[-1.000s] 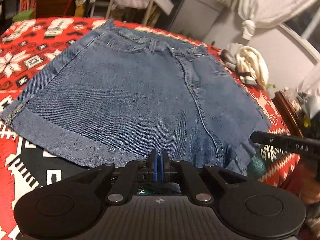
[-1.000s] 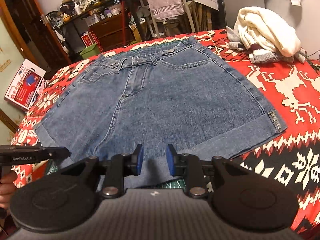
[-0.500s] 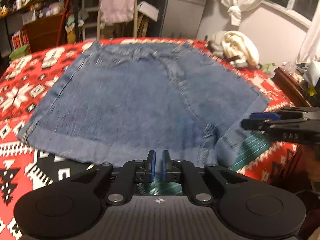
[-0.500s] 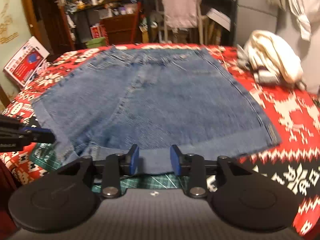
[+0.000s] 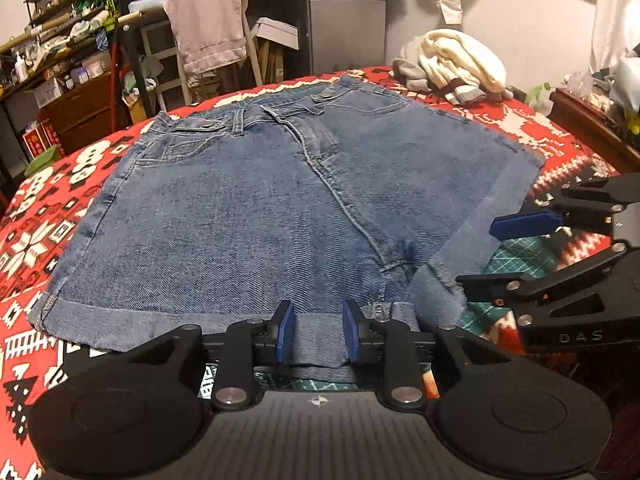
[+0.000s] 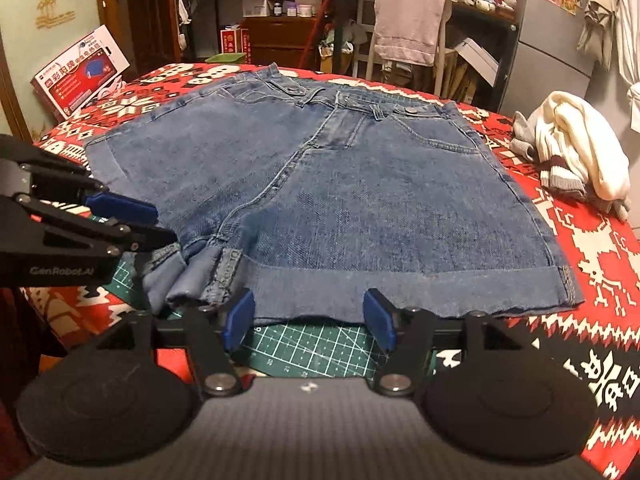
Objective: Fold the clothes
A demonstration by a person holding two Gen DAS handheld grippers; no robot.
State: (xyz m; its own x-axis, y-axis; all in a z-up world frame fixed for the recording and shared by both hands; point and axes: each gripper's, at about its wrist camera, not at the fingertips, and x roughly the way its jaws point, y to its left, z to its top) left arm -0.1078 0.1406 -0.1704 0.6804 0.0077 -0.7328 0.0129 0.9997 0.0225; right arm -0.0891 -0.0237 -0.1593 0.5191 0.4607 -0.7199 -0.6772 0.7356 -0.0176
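Both hand-held grippers, left (image 5: 316,334) and right (image 6: 310,320), now stand spread, the left having released the denim shorts' (image 5: 280,208) near hem; shorts lie flat, unfolded.

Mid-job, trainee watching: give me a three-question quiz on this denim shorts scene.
1. True or false: the left gripper is open.
2. The blue denim shorts lie: A) flat, unfolded B) folded in half C) rolled up.
3. What pale bundle rests on the red patterned blanket beyond the shorts?

Key: 1 true, as is the right gripper; 2 A; 3 the cream knitted garment pile.
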